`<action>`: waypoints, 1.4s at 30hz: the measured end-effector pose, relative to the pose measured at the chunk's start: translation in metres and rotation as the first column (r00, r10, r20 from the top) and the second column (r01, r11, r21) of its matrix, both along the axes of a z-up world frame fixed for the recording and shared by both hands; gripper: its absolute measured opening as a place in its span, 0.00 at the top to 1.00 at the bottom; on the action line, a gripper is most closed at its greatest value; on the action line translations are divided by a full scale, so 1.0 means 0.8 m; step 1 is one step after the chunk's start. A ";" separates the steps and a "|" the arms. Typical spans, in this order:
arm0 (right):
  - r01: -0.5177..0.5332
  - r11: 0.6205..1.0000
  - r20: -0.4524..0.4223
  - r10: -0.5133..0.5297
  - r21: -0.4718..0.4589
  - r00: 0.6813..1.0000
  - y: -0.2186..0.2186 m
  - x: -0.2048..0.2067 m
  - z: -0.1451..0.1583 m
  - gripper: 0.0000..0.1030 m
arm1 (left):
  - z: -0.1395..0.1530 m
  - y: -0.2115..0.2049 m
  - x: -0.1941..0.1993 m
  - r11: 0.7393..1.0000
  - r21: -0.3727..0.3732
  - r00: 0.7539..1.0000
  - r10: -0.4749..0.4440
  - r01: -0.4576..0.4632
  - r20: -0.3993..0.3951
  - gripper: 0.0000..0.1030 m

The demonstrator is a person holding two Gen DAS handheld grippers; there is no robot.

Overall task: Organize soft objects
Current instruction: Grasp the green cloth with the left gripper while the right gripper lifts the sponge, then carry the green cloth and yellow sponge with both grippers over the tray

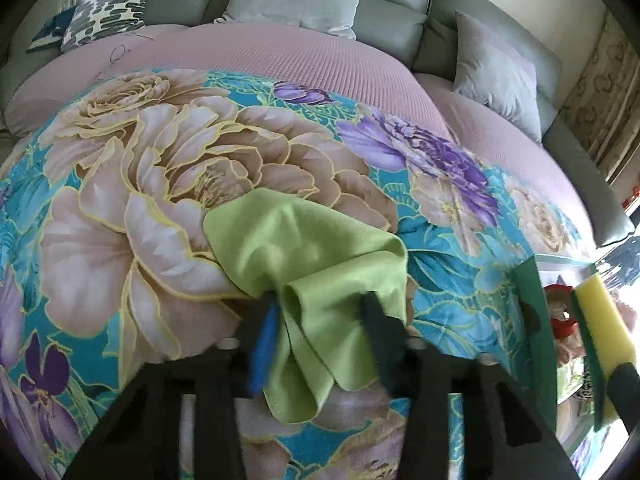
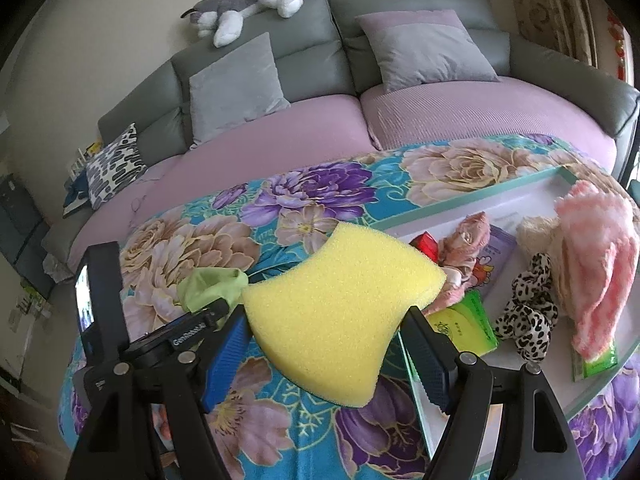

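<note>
The yellow sponge (image 2: 344,312) sits clamped in the right gripper (image 2: 336,344) just beside the tray (image 2: 472,200); the green cloth (image 1: 304,264) hangs pinched in the left gripper (image 1: 320,336) over the floral blanket (image 1: 140,200). Best to carry each fully above the tray rim before letting go.

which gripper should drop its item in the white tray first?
Right, probably. The right gripper holds the yellow sponge beside the white tray; the left gripper holds the green cloth farther out over the floral blanket.
</note>
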State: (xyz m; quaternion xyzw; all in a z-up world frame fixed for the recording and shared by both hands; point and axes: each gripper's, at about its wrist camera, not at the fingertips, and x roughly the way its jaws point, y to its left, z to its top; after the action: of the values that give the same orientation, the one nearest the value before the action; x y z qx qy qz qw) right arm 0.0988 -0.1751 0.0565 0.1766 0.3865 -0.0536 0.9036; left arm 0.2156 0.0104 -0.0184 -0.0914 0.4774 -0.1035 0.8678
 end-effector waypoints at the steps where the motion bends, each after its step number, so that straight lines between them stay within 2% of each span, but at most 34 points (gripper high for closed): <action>1: 0.004 1.000 0.000 -0.004 0.002 1.000 -0.002 0.001 -0.001 0.24 | 0.000 0.000 0.000 1.000 -0.004 1.000 0.002 -0.002 -0.001 0.67; 6: 0.019 1.000 -0.006 -0.019 0.022 1.000 -0.007 0.002 -0.009 0.24 | 0.001 -0.002 -0.003 1.000 0.000 1.000 -0.012 0.012 0.010 0.85; 9: 0.019 0.999 -0.007 -0.019 0.035 1.000 -0.010 0.002 -0.011 0.24 | 0.007 0.000 -0.005 1.000 -0.017 1.000 -0.010 0.011 0.024 0.91; 15: 0.026 0.998 0.003 -0.026 0.065 1.000 -0.019 -0.002 -0.011 0.24 | 0.026 -0.001 -0.016 0.999 -0.040 0.997 -0.021 0.024 0.074 0.94; 18: 0.029 0.996 0.010 -0.030 0.079 1.000 -0.024 -0.005 -0.009 0.24 | 0.042 0.001 -0.025 0.995 -0.089 0.993 -0.024 0.034 0.113 0.94; 23: 0.037 0.994 0.023 -0.039 0.098 0.999 -0.034 -0.011 -0.004 0.24 | 0.075 -0.010 -0.043 0.996 -0.061 0.979 -0.049 0.062 0.196 0.94; 34: 0.040 0.994 0.102 -0.050 0.099 0.993 -0.053 -0.033 0.024 0.24 | 0.148 -0.031 -0.088 0.983 -0.097 0.920 -0.109 0.156 0.377 0.94; 37: 0.044 0.995 0.108 -0.054 0.090 0.993 -0.058 -0.036 0.027 0.24 | 0.146 -0.040 -0.088 0.985 -0.059 0.920 -0.127 0.160 0.371 0.94; 40: 0.055 0.993 0.105 -0.066 0.101 0.992 -0.066 -0.039 0.025 0.24 | 0.124 -0.039 -0.074 0.991 -0.039 0.950 -0.114 0.130 0.291 0.94; 42: 0.061 0.992 0.103 -0.072 0.107 0.992 -0.070 -0.039 0.024 0.24 | 0.109 -0.035 -0.066 0.992 -0.054 0.965 -0.101 0.118 0.244 0.94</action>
State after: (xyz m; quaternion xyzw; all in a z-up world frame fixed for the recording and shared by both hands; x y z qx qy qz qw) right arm 0.0673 -0.2310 0.0759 0.2387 0.3336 -0.0542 0.9104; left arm 0.1624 -0.0176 0.0685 -0.0812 0.3693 -0.1779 0.9085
